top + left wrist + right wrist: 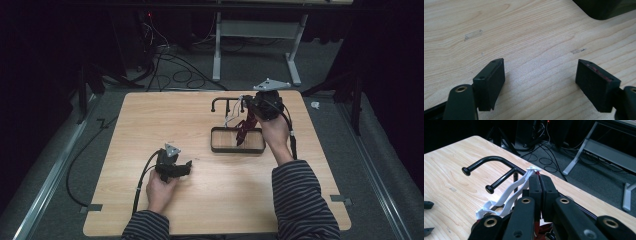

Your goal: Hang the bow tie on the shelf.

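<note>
Dark room: looking down on a pale wooden bench (150, 115), with cables lying on the floor beyond. Holding the right tool (251, 111) up at the far right, just above a black rack (222, 102) with knobbed arms and a shallow tray (237, 148). Clamping a thin white plastic piece (509, 192) in jaws pressed fully together, a red piece (245, 129) dangling below toward the tray; not showing clearly whether the red one is gripped too. Resting the left tool (186, 167) low on the near bench, jaws spread wide and holding nothing. Probably working on hanging the white piece on a rack arm. Next, likely needing to carry its loop past a knob, lower it onto the arm, then ease the jaws apart without tangling the red piece.
</note>
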The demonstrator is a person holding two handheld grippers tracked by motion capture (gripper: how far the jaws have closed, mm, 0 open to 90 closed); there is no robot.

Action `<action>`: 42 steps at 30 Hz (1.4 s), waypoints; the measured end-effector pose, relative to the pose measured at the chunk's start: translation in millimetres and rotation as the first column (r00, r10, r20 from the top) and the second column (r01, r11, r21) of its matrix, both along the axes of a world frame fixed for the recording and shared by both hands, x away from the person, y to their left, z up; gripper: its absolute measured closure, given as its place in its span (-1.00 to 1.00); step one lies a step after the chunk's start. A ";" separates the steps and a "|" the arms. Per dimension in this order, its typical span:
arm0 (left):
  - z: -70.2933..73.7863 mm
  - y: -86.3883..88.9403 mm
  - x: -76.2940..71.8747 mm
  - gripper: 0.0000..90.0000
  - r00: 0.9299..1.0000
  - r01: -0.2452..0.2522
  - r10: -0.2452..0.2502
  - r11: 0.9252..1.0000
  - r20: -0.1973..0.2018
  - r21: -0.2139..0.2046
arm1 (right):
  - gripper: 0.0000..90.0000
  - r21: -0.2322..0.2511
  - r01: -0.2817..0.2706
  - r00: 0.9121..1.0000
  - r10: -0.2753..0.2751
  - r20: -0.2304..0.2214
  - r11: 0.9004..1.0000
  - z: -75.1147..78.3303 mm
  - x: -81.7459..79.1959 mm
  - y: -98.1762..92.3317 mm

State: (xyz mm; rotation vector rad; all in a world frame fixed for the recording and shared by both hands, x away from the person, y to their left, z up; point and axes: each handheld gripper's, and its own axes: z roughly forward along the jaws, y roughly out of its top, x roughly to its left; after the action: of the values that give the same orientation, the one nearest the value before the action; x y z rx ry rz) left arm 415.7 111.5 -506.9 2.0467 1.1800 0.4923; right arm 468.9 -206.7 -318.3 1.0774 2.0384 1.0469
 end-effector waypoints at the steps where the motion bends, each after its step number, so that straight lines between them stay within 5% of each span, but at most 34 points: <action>1: 0.0 -0.1 0.0 -0.46 1.000 0.000 0.000 1.000 0.000 0.000 | 1.00 -0.001 0.002 1.000 -0.002 -0.002 1.000 -0.3 0.3 0.5; 17: 0.1 0.0 -0.1 -0.47 1.000 0.000 0.000 1.000 -0.002 0.000 | 0.90 0.018 0.008 0.998 -0.007 -0.067 1.000 -8.1 7.6 -2.2; 33: 0.2 -0.4 -0.2 -0.47 1.000 0.001 -0.001 1.000 -0.001 0.005 | 0.85 0.039 -0.008 0.999 0.010 -0.044 0.999 -2.1 -9.0 -20.1; 42: 0.2 -0.6 -0.3 -0.47 1.000 0.001 -0.001 1.000 -0.001 0.008 | 0.74 0.094 -0.008 0.999 0.012 -0.042 0.996 -2.5 -21.0 -37.6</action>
State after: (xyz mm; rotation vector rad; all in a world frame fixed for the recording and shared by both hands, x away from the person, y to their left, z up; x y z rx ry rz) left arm 415.5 110.9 -506.7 2.0543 1.1794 0.4962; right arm 447.9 -244.3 -320.9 1.1478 2.0473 1.1437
